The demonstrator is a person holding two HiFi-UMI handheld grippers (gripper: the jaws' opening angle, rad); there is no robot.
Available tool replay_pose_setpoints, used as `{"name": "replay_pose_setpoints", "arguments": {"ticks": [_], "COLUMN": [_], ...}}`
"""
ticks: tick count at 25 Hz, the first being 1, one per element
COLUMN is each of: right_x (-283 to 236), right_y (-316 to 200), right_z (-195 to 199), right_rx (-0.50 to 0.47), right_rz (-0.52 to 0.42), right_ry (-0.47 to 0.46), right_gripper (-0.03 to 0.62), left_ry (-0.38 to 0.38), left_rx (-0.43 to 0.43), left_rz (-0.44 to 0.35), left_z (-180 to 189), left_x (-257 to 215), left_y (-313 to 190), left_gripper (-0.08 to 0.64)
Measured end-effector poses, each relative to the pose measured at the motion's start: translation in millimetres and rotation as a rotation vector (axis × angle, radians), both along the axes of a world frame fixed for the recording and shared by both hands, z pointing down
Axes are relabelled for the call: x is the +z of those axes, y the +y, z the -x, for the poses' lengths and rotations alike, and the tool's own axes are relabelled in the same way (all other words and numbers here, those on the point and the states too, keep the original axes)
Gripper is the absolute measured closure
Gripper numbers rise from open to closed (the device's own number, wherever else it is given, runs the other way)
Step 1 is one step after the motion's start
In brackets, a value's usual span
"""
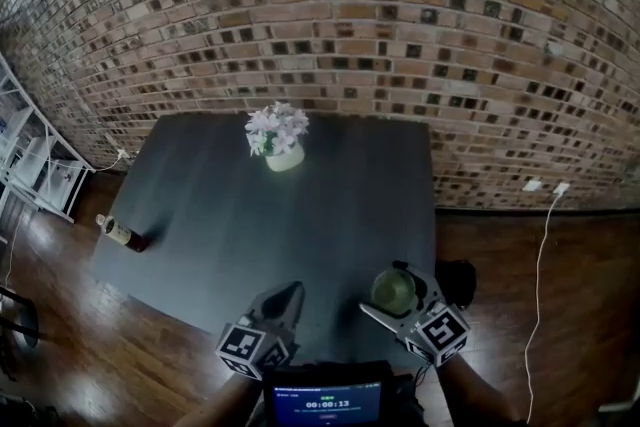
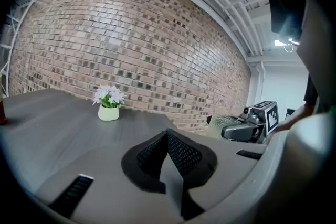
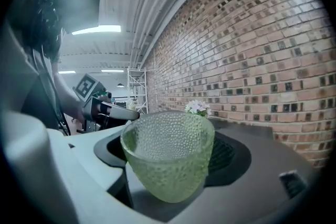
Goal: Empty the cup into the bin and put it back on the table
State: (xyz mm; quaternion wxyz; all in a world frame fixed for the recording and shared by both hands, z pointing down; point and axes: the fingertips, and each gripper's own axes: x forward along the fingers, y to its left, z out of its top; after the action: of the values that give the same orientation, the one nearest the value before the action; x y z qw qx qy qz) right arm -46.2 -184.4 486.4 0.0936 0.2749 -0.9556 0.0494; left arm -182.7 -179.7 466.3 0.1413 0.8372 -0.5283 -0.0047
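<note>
Partly, cup screens jaws of right hand-held gripper.

Flower pot: on the table, mid far edge.
Bottle: at the left edge, toward the near-left corner.
Cup: between the right gripper jaws, by the near-right corner.
Left gripper: near edge, left of the cup.
Wall: behind the far edge.

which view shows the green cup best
The right gripper view: the cup sits large, gripped between the jaws. The head view shows the cup small from above; the left gripper view, a blurry sliver.
</note>
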Motion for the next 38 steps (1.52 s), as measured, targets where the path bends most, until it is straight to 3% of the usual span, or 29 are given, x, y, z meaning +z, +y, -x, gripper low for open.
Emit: {"name": "replay_pose_setpoints", "arguments": {"ticks": [7, 14, 24, 29, 38], "right_x": [-13.3, -26.3, -45.9, -58.2, -58.2], "right_y": [7.9, 11.8, 9.2, 9.0, 11.1], "right_z": [-12.0, -49.1, -140.4, -191.0, -265.6], "right_rx": [0.058, 0.123, 0.332, 0.422, 0.602], "right_rz": [0.015, -0.001, 0.001, -0.015, 0.04], "right_ry": [0.006, 0.017, 0.076, 0.078, 0.149], "right_gripper": [0.184, 0.184, 0.184, 0.184, 0.184], "left_ry": [0.022, 0.033, 0.059, 0.078, 0.065], "left_rx": [0.004, 0.05, 0.197, 0.316, 0.392], "left_rz": [-0.009, -0.032, -0.095, -0.111, -0.114], "left_z": [0.0, -15.7, -73.6, -118.9, -156.3], "left_x": [-3.6, -11.2, -37.3, -47.3, -51.1], "left_y": [-0.4, -7.5, -32.6, -34.6, -43.8], "left_gripper": [0.561, 0.561, 0.561, 0.561, 0.561]}}
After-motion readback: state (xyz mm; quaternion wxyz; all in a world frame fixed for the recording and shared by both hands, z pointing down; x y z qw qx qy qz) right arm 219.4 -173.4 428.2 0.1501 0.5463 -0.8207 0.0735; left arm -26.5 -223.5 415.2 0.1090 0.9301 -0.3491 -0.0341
